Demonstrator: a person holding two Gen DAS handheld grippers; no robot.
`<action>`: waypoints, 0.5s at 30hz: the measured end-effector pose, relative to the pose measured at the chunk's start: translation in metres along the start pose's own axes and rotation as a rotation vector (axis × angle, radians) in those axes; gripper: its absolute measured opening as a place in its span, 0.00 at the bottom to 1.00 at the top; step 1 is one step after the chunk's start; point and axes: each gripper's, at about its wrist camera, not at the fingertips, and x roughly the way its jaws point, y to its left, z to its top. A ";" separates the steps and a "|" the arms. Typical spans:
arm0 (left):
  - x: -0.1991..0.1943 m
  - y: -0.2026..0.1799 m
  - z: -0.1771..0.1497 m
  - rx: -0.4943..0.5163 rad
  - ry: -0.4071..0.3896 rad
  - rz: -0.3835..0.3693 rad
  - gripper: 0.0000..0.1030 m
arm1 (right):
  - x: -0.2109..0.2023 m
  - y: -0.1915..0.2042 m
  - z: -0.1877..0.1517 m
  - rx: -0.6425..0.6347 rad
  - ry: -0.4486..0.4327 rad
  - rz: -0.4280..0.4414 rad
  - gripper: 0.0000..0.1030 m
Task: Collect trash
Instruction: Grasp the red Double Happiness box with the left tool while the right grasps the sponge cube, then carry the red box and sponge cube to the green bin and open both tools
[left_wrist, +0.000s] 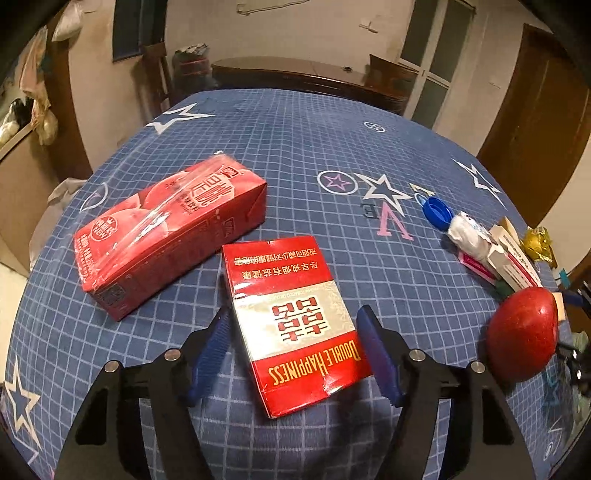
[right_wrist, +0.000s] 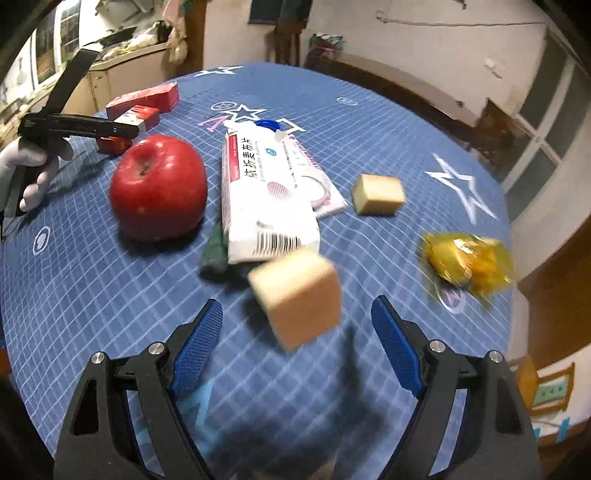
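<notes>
Left wrist view: left gripper (left_wrist: 293, 345) wide open, straddling the Double Happiness cigarette pack (left_wrist: 295, 317) at lower centre — ungripped.

Right wrist view: right gripper (right_wrist: 297, 343) wide open, empty — sponge cube (right_wrist: 297, 295) between fingers; light, may skid aside.

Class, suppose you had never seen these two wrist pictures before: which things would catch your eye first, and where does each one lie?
The red apple stands out on the blue checked tablecloth, left of a white medicine box. A pale sponge cube sits just ahead of the open right gripper. In the left view, a red cigarette pack lies between the open left gripper's fingers, beside a red drink carton.
</notes>
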 end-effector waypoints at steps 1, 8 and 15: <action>0.001 0.000 0.000 0.007 0.001 -0.001 0.68 | 0.004 -0.002 0.001 -0.002 0.004 0.005 0.77; 0.000 -0.005 -0.001 0.023 -0.024 -0.008 0.64 | 0.017 -0.010 0.003 0.045 0.011 0.041 0.44; -0.019 -0.024 -0.016 0.063 -0.094 0.006 0.60 | -0.018 0.010 -0.018 0.139 -0.076 -0.062 0.39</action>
